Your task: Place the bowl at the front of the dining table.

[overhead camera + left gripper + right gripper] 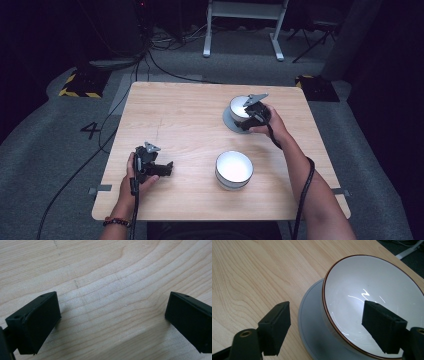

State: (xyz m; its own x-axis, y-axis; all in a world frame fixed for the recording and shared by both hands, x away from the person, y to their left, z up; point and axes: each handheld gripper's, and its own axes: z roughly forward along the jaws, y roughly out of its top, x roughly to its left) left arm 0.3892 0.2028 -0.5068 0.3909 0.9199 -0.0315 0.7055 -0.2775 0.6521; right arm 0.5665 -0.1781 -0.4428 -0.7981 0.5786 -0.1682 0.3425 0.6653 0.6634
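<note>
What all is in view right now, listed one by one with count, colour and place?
Bowl on the saucer: one, white inside with a brown rim, far right part of the table.
Saucer: one, grey, under that bowl.
Near bowl: one, white, near middle of the table, standing alone.
Table: one, light wood.
Floor: grey carpet, with black cables and black-and-yellow striped bases.
White frame: one, standing on the floor beyond the table.
Left gripper: black, open over bare wood, near left.
Right gripper: black, open, jaws astride the saucer bowl's rim without pressing it.
Forearms: two, coming in from the bottom edge.
</note>
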